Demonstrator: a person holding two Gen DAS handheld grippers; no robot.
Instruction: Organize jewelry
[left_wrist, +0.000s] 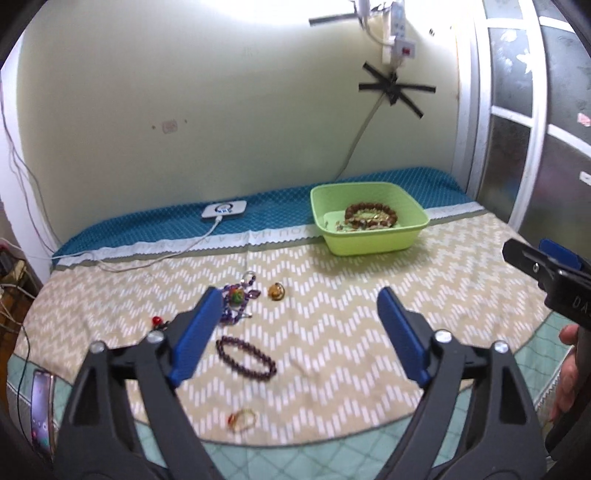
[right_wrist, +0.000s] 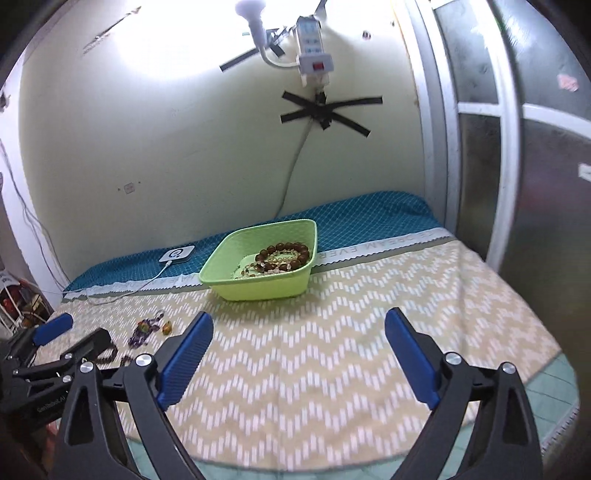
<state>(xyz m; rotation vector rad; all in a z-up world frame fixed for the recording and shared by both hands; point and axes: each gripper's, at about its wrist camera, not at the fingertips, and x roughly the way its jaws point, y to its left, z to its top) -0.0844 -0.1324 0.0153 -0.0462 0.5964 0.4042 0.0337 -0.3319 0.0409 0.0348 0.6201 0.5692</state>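
A green plastic basket (left_wrist: 373, 242) stands at the back of the bed and holds a brown bead bracelet (left_wrist: 371, 214) and smaller pieces; it also shows in the right wrist view (right_wrist: 258, 286). On the zigzag cloth lie a dark purple bead bracelet (left_wrist: 245, 358), a purple bead tangle with a coloured ball (left_wrist: 236, 299), an amber pendant (left_wrist: 276, 291), a small gold-red bracelet (left_wrist: 242, 420) and a red bead piece (left_wrist: 158, 320). My left gripper (left_wrist: 299, 332) is open and empty above the purple bracelet. My right gripper (right_wrist: 299, 354) is open and empty over bare cloth.
A white device (left_wrist: 224, 211) with a cable lies on the teal pad by the wall. A phone (left_wrist: 41, 413) lies at the bed's left edge. A glass door frame (left_wrist: 517, 122) stands on the right. The right gripper (left_wrist: 554, 280) shows at the left view's right edge.
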